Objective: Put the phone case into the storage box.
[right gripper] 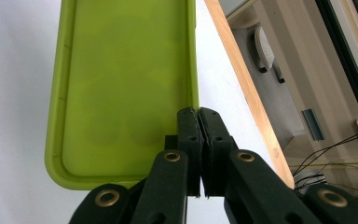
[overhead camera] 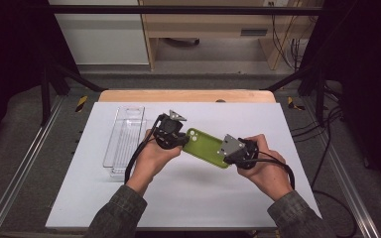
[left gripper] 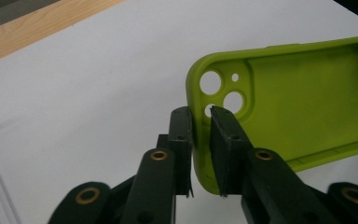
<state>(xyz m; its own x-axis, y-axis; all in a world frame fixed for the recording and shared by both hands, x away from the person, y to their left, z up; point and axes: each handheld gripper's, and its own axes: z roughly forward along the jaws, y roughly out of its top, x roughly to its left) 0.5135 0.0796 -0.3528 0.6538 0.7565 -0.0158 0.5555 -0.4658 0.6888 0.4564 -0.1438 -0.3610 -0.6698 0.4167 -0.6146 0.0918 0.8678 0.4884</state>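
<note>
Both grippers, left (overhead camera: 178, 140) and right (overhead camera: 226, 152), have jaws clamped on the green phone case (overhead camera: 206, 147), lifted; the clear tray (overhead camera: 124, 141) at nine o'clock waits.

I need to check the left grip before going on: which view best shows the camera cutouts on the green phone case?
The left gripper view: the cutouts are large and sharp, just above the left gripper. In the high view they are tiny dots. The right gripper view looks into the phone case at its other end.
</note>
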